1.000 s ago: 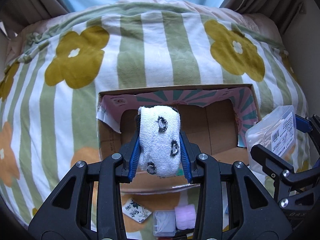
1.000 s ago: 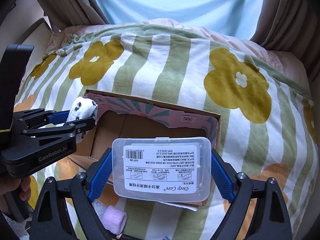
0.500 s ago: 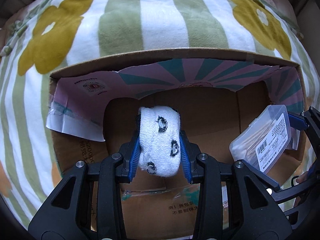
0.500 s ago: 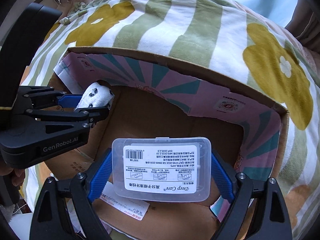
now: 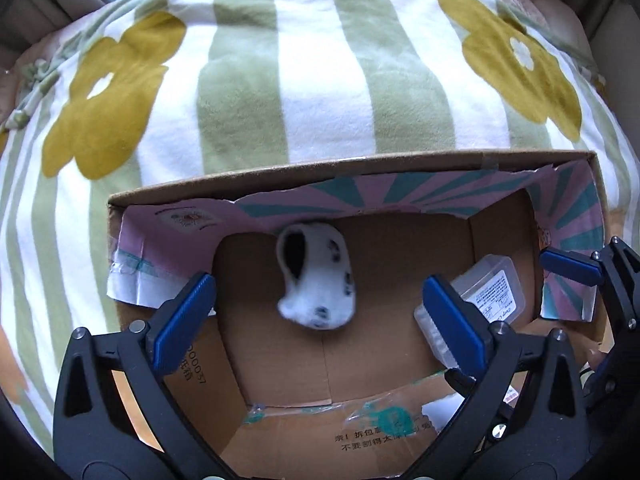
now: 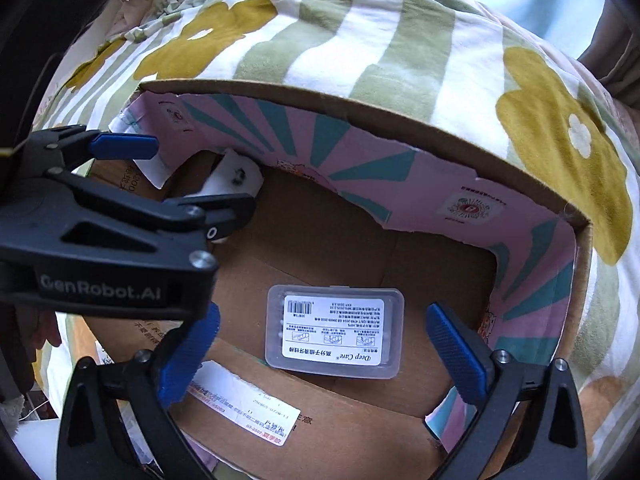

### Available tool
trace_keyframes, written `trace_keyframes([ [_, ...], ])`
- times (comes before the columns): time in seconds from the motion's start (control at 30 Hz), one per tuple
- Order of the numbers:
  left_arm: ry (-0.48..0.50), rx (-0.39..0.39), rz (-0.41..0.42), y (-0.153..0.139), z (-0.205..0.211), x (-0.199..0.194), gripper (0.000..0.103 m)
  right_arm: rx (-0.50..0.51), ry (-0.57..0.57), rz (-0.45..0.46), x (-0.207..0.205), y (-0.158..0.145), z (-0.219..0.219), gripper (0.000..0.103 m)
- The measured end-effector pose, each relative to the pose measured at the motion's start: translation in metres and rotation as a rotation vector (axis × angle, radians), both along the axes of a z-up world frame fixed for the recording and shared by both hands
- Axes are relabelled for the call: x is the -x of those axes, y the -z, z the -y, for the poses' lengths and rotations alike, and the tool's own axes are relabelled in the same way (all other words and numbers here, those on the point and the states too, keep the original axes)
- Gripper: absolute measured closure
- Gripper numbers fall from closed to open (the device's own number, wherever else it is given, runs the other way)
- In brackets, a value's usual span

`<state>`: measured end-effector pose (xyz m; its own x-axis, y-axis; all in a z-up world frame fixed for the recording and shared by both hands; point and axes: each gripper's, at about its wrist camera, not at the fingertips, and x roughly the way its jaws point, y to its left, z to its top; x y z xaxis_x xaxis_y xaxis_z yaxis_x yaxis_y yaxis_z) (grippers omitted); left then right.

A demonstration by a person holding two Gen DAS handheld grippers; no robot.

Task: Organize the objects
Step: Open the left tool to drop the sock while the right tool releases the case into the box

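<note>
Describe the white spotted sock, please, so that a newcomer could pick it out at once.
Find the open cardboard box on the flowered, striped blanket. Two things lie inside: a clear plastic case with a printed label, and the rolled sock near the far wall. The sock is soft, white and dark-spotted.

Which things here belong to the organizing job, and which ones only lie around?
Job:
- rolled sock, in the box
- clear plastic case, in the box
- cardboard box
- left gripper and right gripper, both open

Lying about:
- flowered blanket

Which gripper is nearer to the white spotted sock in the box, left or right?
Left. The left gripper is open directly over the white spotted sock; the right gripper is open over the clear plastic case, farther right in the cardboard box.
</note>
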<state>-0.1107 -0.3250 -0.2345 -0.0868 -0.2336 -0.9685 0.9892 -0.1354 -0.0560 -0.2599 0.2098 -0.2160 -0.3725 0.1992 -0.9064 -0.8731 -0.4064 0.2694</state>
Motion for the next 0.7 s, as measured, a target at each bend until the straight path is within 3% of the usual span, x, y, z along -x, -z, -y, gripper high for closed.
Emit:
trace_keyframes([
  [0.47, -0.018, -0.011, -0.027, -0.009, 0.0, -0.001, 0.0, 0.009, 0.073, 0.023, 0.003, -0.01, 0.013, 0.001],
  [0.7, -0.02, 0.03, -0.038, -0.035, -0.007, -0.001, 0.0, -0.015, 0.109, 0.008, -0.001, -0.034, 0.027, 0.001],
])
